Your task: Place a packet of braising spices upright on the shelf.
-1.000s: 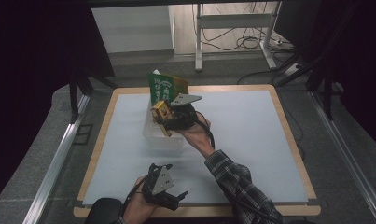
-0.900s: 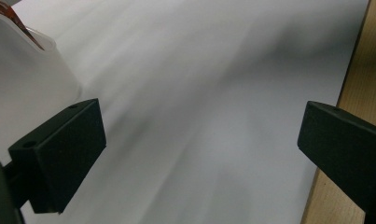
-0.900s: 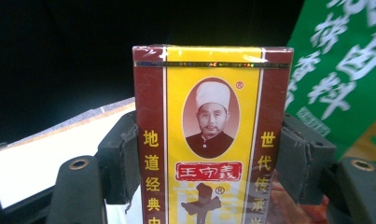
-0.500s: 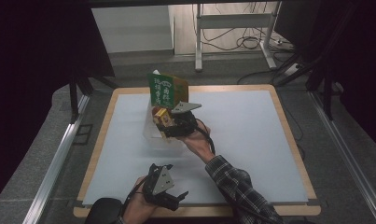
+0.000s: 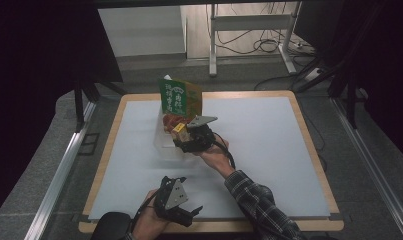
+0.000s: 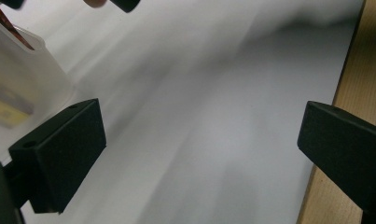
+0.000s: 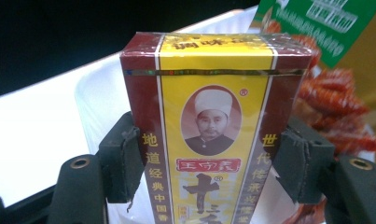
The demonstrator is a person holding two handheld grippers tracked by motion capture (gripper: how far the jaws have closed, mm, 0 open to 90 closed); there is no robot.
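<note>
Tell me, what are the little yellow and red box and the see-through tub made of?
The box in the right gripper looks like printed cardboard in shiny clear wrap: sharp folded edges, glossy glints along the top. The tub looks like thin frosted plastic: milky, and you can faintly see through its wall. I can't be sure of either by look alone.

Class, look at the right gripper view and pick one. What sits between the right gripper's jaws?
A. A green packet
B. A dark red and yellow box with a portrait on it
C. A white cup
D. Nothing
B: the right gripper has its pads pressed on both sides of the dark red and yellow box, held over the clear plastic tub.
</note>
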